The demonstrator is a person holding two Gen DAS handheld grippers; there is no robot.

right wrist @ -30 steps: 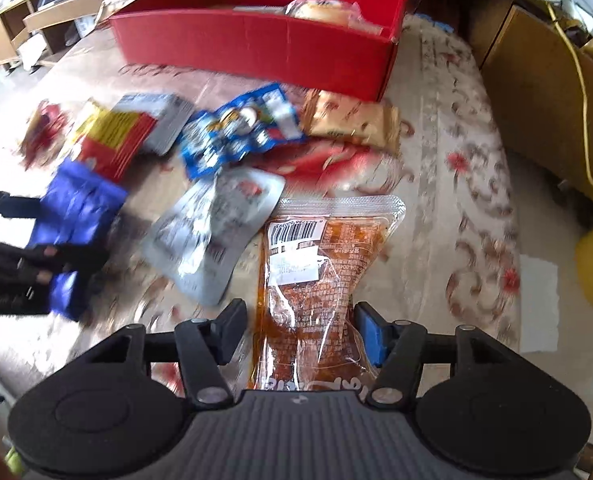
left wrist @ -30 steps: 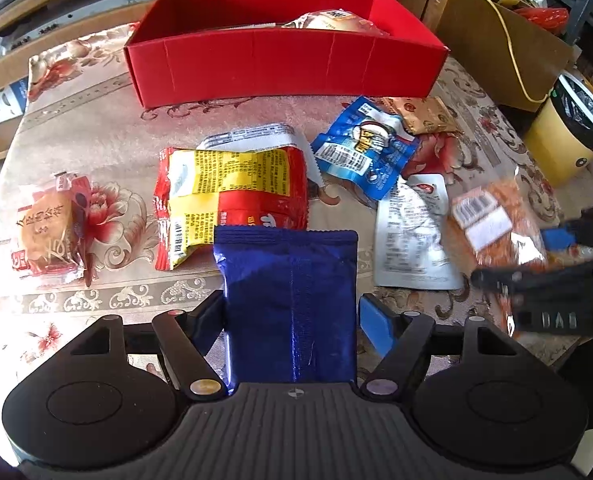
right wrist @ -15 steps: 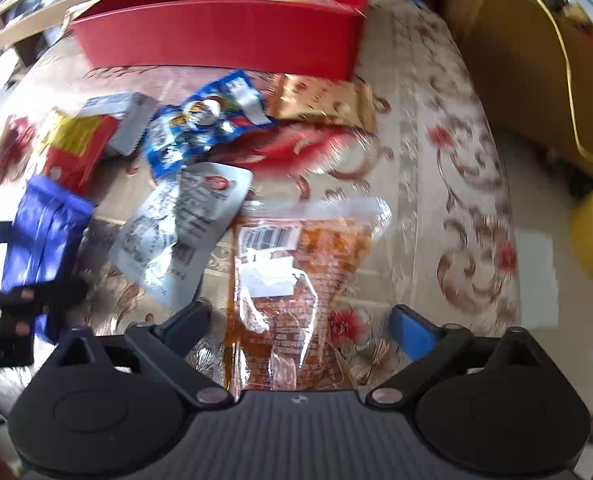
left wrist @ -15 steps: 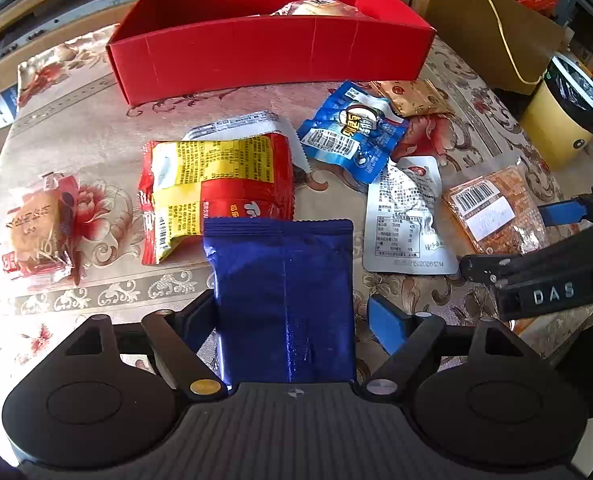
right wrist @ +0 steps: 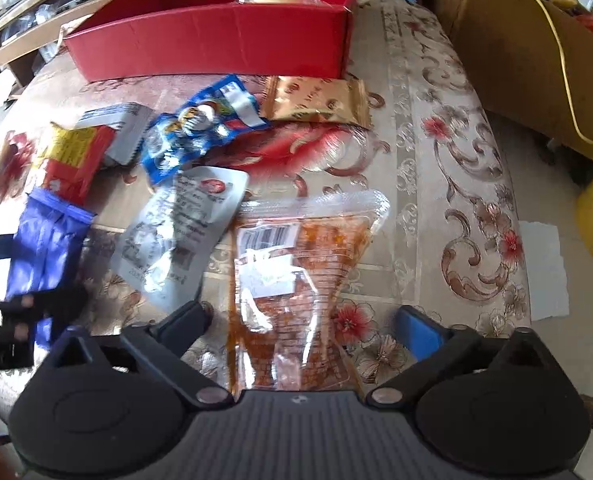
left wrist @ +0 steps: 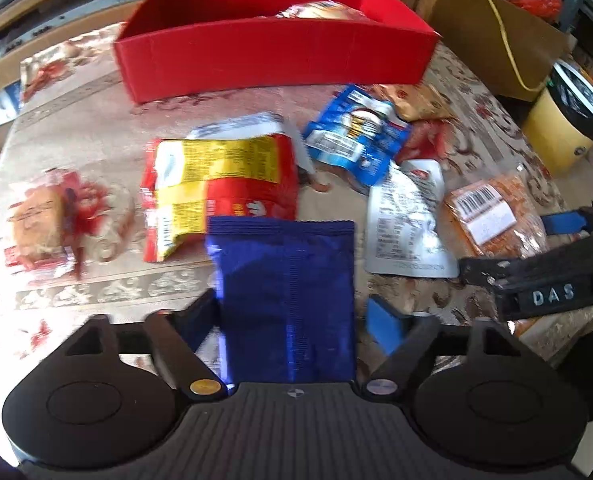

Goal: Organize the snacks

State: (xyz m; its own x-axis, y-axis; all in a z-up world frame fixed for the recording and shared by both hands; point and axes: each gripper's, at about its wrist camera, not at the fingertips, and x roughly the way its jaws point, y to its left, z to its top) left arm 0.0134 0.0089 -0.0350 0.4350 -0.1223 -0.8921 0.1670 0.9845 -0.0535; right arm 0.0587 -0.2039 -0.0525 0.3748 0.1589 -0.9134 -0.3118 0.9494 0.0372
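Observation:
A dark blue snack packet (left wrist: 288, 300) lies between the jaws of my left gripper (left wrist: 292, 316); the jaws stand a little apart from its sides, open. A clear packet of orange snack (right wrist: 292, 280) lies on the table between the wide-open jaws of my right gripper (right wrist: 304, 320). The red box (left wrist: 272, 60) stands at the far side with a wrapped bun (left wrist: 320, 10) inside. The blue packet also shows in the right wrist view (right wrist: 44, 240), and the orange packet in the left wrist view (left wrist: 492, 216).
On the flowered tablecloth (right wrist: 436, 160) lie a red-yellow packet (left wrist: 220, 184), a light blue packet (left wrist: 356, 140), a silver-white pouch (left wrist: 408, 220), a gold packet (right wrist: 316, 100) and a small cake in a red wrapper (left wrist: 40, 220). A yellow bin (left wrist: 564, 128) stands right of the table.
The right gripper's jaws have opened wide around the orange packet. The left gripper's jaws have parted slightly from the blue packet, and both cameras have shifted a little.

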